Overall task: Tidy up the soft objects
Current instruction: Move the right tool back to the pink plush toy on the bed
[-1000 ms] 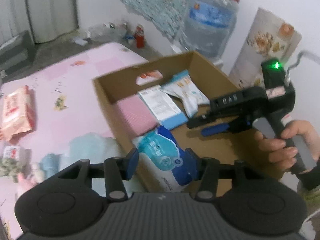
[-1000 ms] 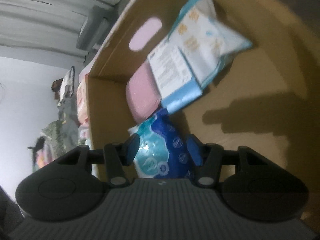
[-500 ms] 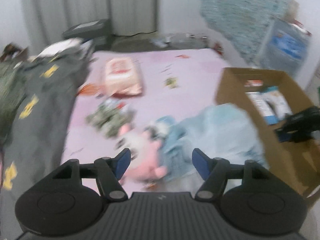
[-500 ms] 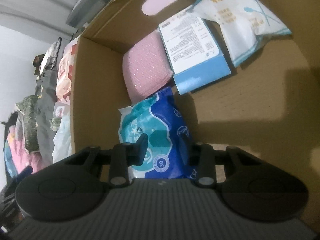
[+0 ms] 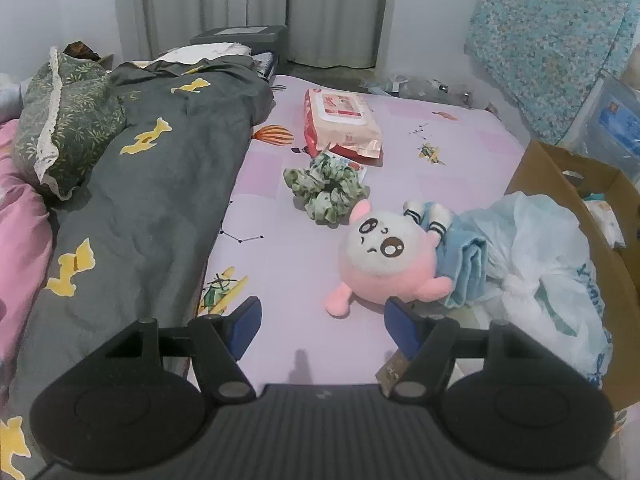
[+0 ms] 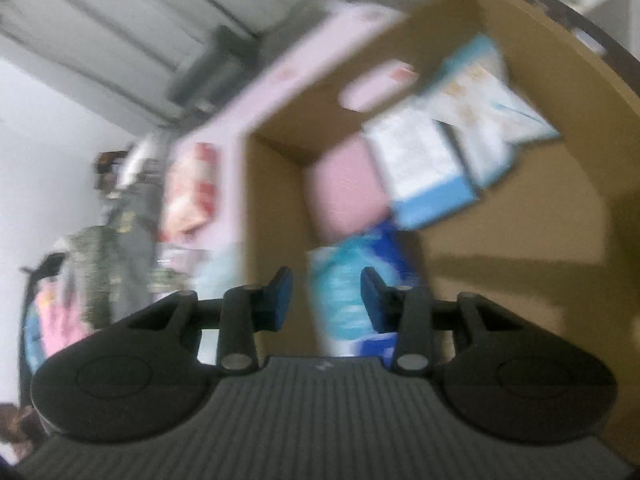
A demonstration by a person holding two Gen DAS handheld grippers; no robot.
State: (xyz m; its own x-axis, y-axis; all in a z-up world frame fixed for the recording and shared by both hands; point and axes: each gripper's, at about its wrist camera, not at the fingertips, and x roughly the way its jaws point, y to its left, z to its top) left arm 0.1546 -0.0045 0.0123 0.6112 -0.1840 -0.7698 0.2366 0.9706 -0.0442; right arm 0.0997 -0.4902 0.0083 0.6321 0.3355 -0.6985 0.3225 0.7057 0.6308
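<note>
With the right claw (image 6: 326,300) opening empty above the cardboard box (image 5: 612,264), the left claw (image 5: 322,326) hangs spread and empty before the plush toy (image 5: 384,258) lying beside that box, which probably needs pinching next.

Bare pink sheet (image 5: 280,272) open at lower centre of the left view, grey quilt (image 5: 152,184) walling the left side, plush (image 5: 384,260), scrunchie (image 5: 326,190) and wipes (image 5: 340,122) ahead, bag (image 5: 536,248) and box (image 5: 560,184) crowding the right.
</note>
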